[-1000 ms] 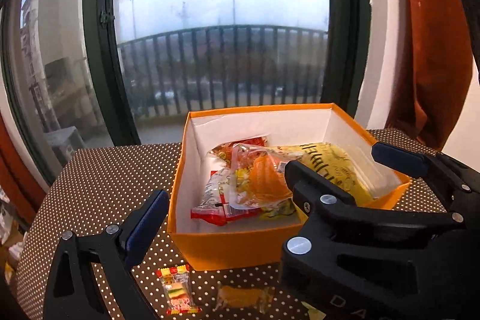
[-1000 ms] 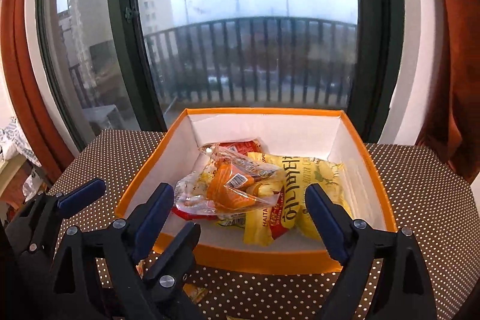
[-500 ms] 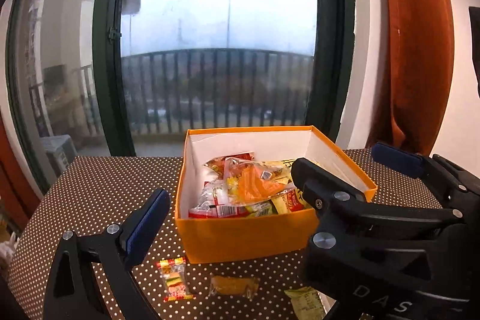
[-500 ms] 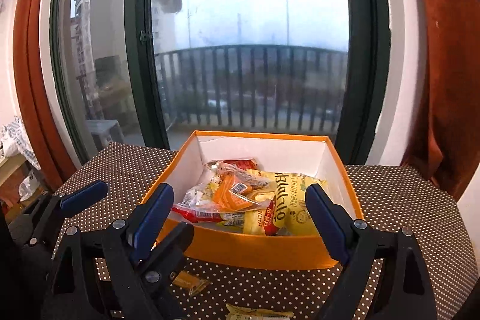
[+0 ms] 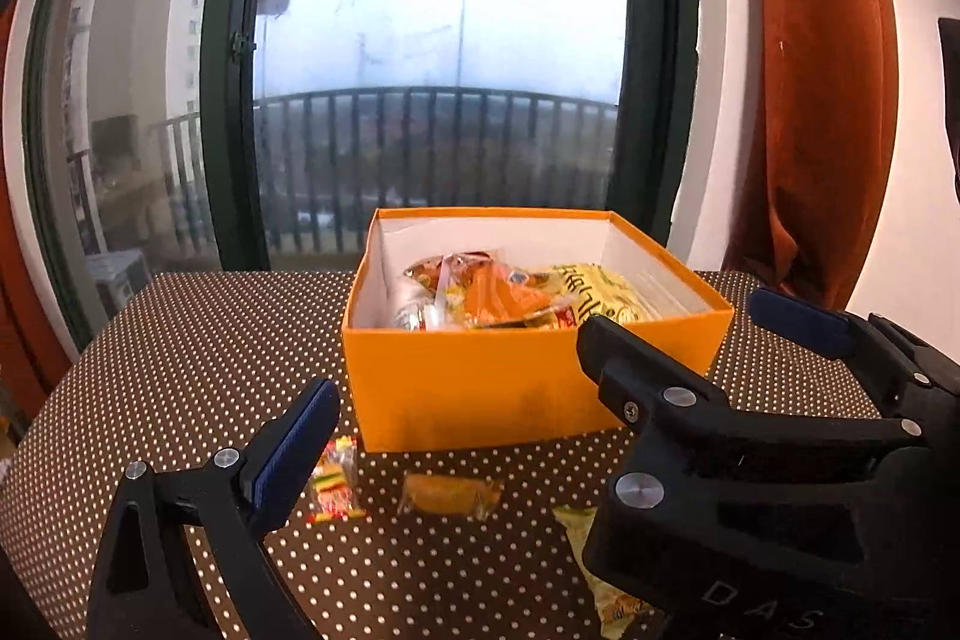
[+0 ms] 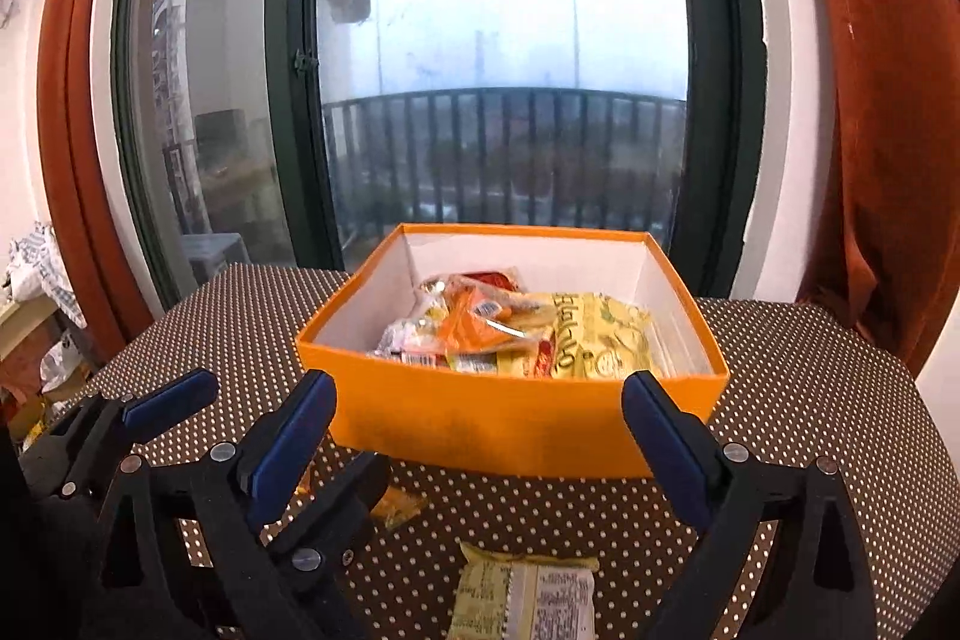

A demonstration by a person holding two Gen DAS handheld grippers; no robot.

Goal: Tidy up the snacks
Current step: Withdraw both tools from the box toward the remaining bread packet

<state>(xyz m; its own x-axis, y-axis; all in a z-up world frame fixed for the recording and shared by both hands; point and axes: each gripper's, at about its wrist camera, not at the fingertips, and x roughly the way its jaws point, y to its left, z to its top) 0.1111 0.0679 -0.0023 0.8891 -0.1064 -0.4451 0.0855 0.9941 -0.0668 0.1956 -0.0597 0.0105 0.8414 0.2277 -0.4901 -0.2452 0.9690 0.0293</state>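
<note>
Snacks fill the orange box (image 6: pixel 510 418) ahead of you: a large yellow bag (image 6: pixel 594 334) on its right side, and clear and orange packets (image 6: pixel 480 322) piled on the left. The box sits on the brown dotted tablecloth (image 5: pixel 180 340), in front of the balcony window (image 6: pixel 498 70).

Three more lie loose on the cloth just in front of the box: a small striped candy packet (image 5: pixel 335 481), an orange wrapped piece (image 5: pixel 447 495) beside it, and a yellow wrapper (image 6: pixel 525 598) nearest to you, lying low between your right fingers.

Your right gripper (image 6: pixel 480 436) has just been opening; its jaws stand wide with nothing pressed between the blue pads (image 6: pixel 660 436). Your left gripper (image 6: pixel 264 430) also stands wide and holds nothing; its left finger (image 5: pixel 288 451) hangs just beside the candy packet, apart from it.
</note>
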